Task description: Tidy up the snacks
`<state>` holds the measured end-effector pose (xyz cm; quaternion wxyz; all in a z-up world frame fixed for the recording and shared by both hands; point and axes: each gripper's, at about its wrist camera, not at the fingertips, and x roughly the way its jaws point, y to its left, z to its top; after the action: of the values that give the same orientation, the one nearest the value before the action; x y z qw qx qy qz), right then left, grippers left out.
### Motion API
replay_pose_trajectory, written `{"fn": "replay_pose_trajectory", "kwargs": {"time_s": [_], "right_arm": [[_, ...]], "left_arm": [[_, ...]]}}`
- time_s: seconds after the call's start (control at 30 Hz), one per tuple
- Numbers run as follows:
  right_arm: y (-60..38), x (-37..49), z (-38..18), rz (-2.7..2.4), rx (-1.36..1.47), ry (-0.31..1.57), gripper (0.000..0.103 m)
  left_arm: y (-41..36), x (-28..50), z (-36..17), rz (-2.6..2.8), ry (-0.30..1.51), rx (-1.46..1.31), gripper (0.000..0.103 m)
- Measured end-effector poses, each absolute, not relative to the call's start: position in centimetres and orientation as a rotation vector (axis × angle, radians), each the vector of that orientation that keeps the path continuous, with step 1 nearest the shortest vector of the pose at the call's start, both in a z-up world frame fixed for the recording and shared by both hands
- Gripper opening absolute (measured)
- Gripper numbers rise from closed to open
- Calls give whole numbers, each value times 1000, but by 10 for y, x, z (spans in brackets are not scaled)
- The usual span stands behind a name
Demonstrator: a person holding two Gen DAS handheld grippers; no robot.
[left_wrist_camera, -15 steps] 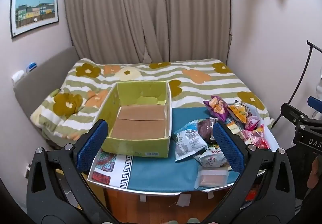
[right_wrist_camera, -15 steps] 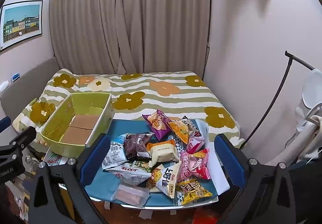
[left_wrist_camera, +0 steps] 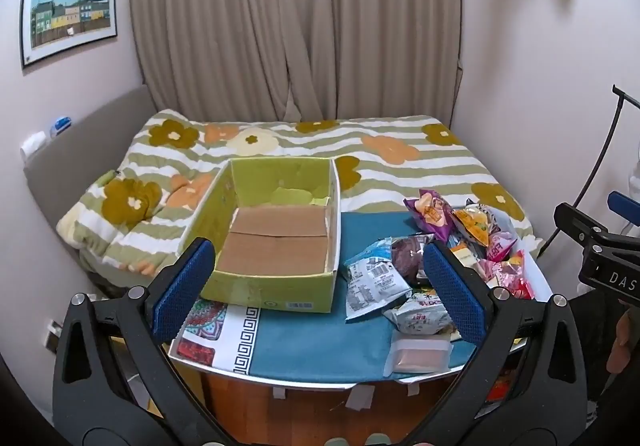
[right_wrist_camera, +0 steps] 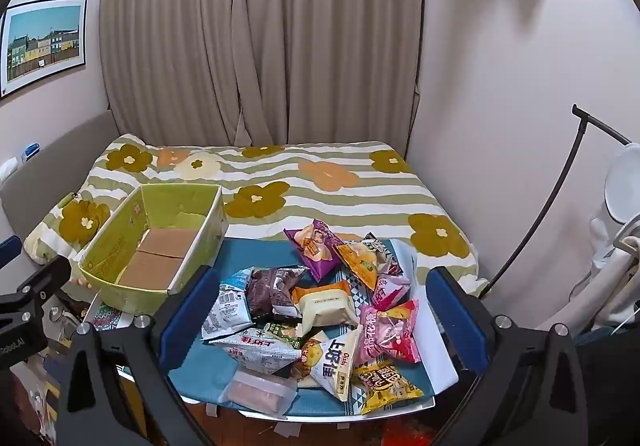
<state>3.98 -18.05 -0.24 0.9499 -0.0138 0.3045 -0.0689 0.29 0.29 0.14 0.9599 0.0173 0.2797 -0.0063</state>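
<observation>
the green box [left_wrist_camera: 276, 246] sits on the table's [left_wrist_camera: 320, 346] left, long axis running near to far, open top up. snack packets [right_wrist_camera: 320, 310] are heaped right. left gripper [left_wrist_camera: 320, 298] and right gripper [right_wrist_camera: 320, 322] gape wide, holding nothing.

White snack bag [right_wrist_camera: 335, 360], front of pile on blue cloth [right_wrist_camera: 256, 250]: "Oishi" plus "上好佳". Bag just left of it [right_wrist_camera: 256, 350]: "上好佳", inverted. Right gripper body [left_wrist_camera: 612, 278], seen from left wrist: "DAS", cut off. Left gripper body [right_wrist_camera: 16, 342], seen from right wrist: "RobotAI", first letters unclear. Green box [left_wrist_camera: 276, 294] front: barcode label, digits unreadable
</observation>
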Motion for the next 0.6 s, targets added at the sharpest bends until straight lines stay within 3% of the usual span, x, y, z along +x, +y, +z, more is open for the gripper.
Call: {"fn": "replay_pose_trajectory", "kwargs": {"time_s": [0.6], "right_arm": [[-179,40,-3,-147,-32,625,103]], "left_arm": [[0,7,-4,-23,587,32,103]]}}
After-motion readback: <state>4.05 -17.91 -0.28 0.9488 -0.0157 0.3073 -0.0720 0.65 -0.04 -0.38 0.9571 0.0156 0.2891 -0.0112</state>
